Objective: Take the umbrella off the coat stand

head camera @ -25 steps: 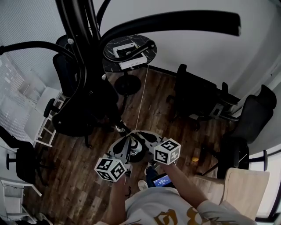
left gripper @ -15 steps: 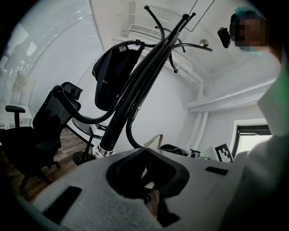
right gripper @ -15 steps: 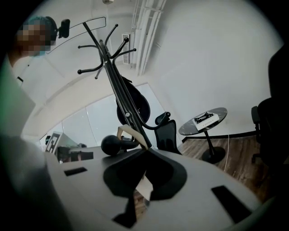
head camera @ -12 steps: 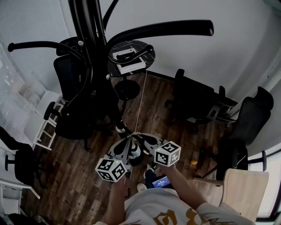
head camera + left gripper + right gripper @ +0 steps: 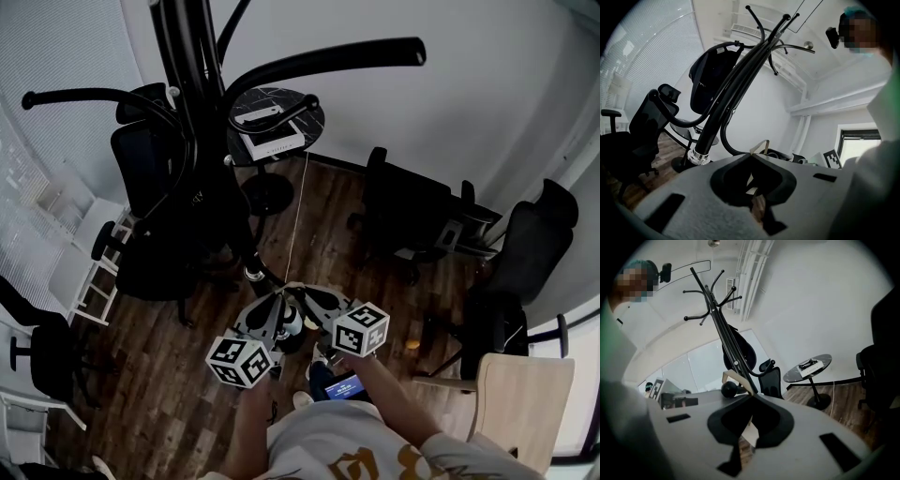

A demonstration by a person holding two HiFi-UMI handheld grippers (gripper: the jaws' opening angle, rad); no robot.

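Left gripper (image 5: 751, 155) and right gripper (image 5: 752, 396) closed, empty; umbrella perhaps lost against the dark coat stand (image 5: 184, 84)

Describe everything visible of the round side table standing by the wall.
The round side table has a dark, marbled-looking top on one thin black post with a round black foot. It stands upright on the wood floor, close to the white wall. A white box lies on its top.

We can read no text anywhere; the gold print (image 5: 373, 463) on the shirt (image 5: 323, 433) at six o'clock is illegible.
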